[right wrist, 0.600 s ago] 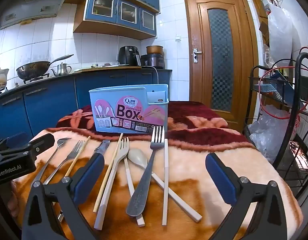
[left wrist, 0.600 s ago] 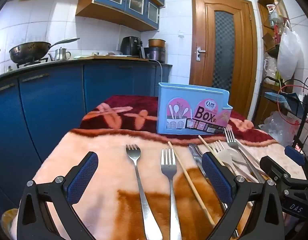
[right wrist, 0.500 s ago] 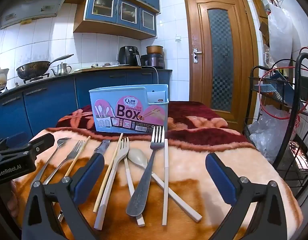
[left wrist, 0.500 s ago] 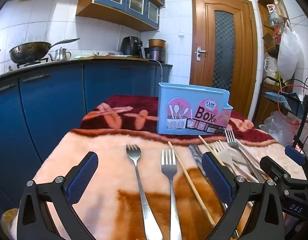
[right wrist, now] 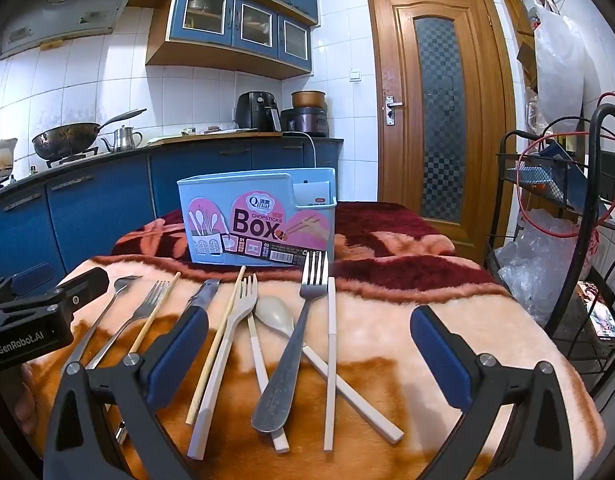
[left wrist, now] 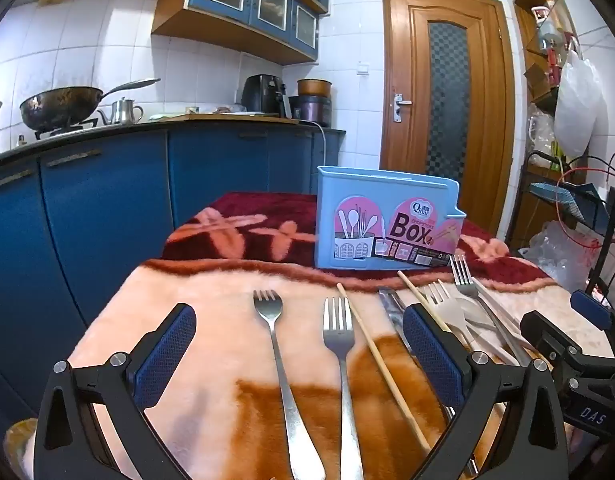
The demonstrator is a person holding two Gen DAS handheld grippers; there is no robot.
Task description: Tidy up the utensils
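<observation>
The blanket-covered counter point(right wrist: 447, 320) carries a blue chopsticks box point(right wrist: 259, 220) upright toward its far edge, well beyond both grippers. The left gripper point(left wrist: 299, 354) hangs with fingers wide and empty over two steel forks point(left wrist: 269, 312) and one wooden chopstick point(left wrist: 371, 344). The right gripper point(right wrist: 309, 352), fingers also wide and empty, frames a dark steel fork point(right wrist: 291, 348), a pale plastic fork point(right wrist: 227, 340), a pale spoon point(right wrist: 273, 316) and white chopsticks point(right wrist: 330, 360).

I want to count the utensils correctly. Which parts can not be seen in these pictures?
- Inside of the blue box: both views, hidden by its front wall.
- Knife handle: right wrist view, behind the right gripper finger.
- Two metal forks' handle ends: left wrist view, cut off by the bottom edge.
</observation>
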